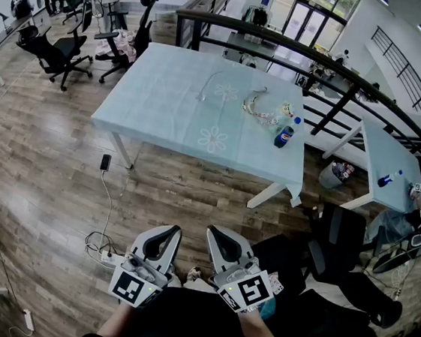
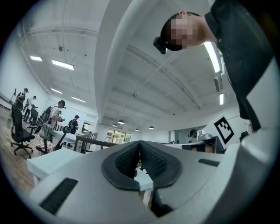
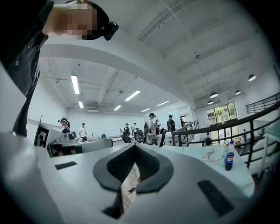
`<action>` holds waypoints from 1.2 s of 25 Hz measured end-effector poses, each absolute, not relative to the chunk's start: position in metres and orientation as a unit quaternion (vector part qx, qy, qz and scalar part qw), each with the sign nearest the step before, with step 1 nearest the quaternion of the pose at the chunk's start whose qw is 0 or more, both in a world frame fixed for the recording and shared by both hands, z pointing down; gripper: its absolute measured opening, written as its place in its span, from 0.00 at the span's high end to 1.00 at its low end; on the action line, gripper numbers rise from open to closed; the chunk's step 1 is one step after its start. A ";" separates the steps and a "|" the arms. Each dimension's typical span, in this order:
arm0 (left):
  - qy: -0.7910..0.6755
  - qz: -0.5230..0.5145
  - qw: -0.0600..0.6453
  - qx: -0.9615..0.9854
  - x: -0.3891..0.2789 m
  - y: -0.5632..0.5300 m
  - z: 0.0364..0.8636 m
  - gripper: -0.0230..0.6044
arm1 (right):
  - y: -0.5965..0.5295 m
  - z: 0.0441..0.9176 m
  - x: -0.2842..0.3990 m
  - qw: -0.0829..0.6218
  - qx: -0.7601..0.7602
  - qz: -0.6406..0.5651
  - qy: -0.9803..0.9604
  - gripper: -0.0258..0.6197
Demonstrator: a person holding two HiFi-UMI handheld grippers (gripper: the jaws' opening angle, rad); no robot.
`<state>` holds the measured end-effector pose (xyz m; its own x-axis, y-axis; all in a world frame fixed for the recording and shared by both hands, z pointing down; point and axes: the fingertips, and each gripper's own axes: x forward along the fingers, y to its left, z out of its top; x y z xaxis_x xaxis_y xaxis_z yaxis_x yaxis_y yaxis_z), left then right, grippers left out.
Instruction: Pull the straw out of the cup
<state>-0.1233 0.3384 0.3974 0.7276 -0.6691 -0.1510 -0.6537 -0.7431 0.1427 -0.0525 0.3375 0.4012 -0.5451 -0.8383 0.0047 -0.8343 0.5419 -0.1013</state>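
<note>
A table under a pale blue cloth (image 1: 180, 107) stands ahead of me on the wood floor. Near its right end lie crumpled clear plastic (image 1: 257, 106) and what looks like a clear cup (image 1: 284, 110); the straw is too small to make out. A thin pale line (image 1: 207, 86) curves across the cloth. Both grippers are held low and close to my body, far from the table. My left gripper (image 1: 158, 243) is shut with nothing in it, its ribbed pads (image 2: 148, 158) pressed together. My right gripper (image 1: 221, 242) is also shut and empty, its tips meeting (image 3: 134, 146).
A blue-labelled soda bottle (image 1: 285, 132) stands near the table's right corner. A black railing (image 1: 299, 57) runs behind the table. Office chairs (image 1: 57, 52) sit at the left, a second table (image 1: 381, 164) and a dark chair (image 1: 339, 231) at the right. Cables and a power strip (image 1: 102, 254) lie on the floor.
</note>
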 end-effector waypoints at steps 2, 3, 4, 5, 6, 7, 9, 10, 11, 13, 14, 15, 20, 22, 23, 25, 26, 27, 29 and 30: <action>-0.355 -0.101 0.029 0.929 -0.114 0.344 0.393 0.94 | 0.338 0.402 -0.042 0.022 -0.476 -0.044 0.878 0.95; -0.355 -0.103 0.027 0.929 -0.110 0.348 0.393 0.94 | 0.340 0.403 -0.037 0.023 -0.476 -0.043 0.878 0.95; -0.357 -0.104 0.028 0.928 -0.106 0.352 0.394 0.94 | 0.342 0.404 -0.032 0.024 -0.477 -0.044 0.878 0.95; -0.359 -0.103 0.031 0.927 -0.103 0.357 0.397 0.94 | 0.345 0.404 -0.028 0.026 -0.477 -0.044 0.877 0.95; -0.361 -0.099 0.034 0.927 -0.101 0.362 0.400 0.94 | 0.349 0.405 -0.026 0.028 -0.477 -0.045 0.877 0.95; -0.362 -0.096 0.035 0.926 -0.100 0.366 0.402 0.94 | 0.353 0.406 -0.024 0.029 -0.477 -0.046 0.877 0.95; -0.365 -0.094 0.032 0.926 -0.097 0.371 0.403 0.94 | 0.360 0.407 -0.022 0.030 -0.474 -0.045 0.879 0.95; -0.366 -0.095 0.028 0.925 -0.096 0.373 0.401 0.94 | 0.363 0.406 -0.021 0.030 -0.472 -0.044 0.880 0.95; -0.367 -0.097 0.023 0.925 -0.094 0.374 0.399 0.94 | 0.366 0.406 -0.021 0.030 -0.470 -0.042 0.881 0.95; -0.369 -0.100 0.016 0.924 -0.091 0.376 0.396 0.94 | 0.370 0.404 -0.018 0.032 -0.467 -0.039 0.883 0.95; -0.370 -0.101 0.016 0.923 -0.089 0.378 0.395 0.94 | 0.372 0.403 -0.017 0.034 -0.467 -0.038 0.883 0.95; -0.371 -0.101 0.016 0.923 -0.087 0.379 0.394 0.94 | 0.373 0.402 -0.016 0.036 -0.465 -0.038 0.884 0.95; -0.377 -0.085 0.012 0.922 -0.084 0.385 0.396 0.94 | 0.378 0.404 -0.018 0.042 -0.454 -0.041 0.889 0.95; -0.382 -0.084 0.015 0.920 -0.084 0.386 0.397 0.94 | 0.379 0.406 -0.017 0.042 -0.453 -0.040 0.890 0.95; -0.384 -0.084 0.015 0.920 -0.084 0.387 0.398 0.94 | 0.380 0.407 -0.016 0.042 -0.453 -0.041 0.890 0.95; -0.386 -0.082 0.013 0.919 -0.084 0.390 0.399 0.94 | 0.382 0.407 -0.014 0.045 -0.452 -0.044 0.890 0.95; -0.387 -0.081 0.011 0.919 -0.084 0.390 0.399 0.94 | 0.383 0.407 -0.013 0.047 -0.453 -0.045 0.889 0.95; -0.388 -0.081 0.010 0.918 -0.084 0.391 0.398 0.94 | 0.385 0.406 -0.012 0.047 -0.453 -0.045 0.889 0.95; -0.390 -0.082 0.008 0.917 -0.084 0.392 0.398 0.94 | 0.387 0.407 -0.011 0.047 -0.453 -0.045 0.889 0.95; -0.391 -0.082 0.007 0.917 -0.084 0.392 0.398 0.94 | 0.387 0.408 -0.011 0.046 -0.452 -0.046 0.890 0.95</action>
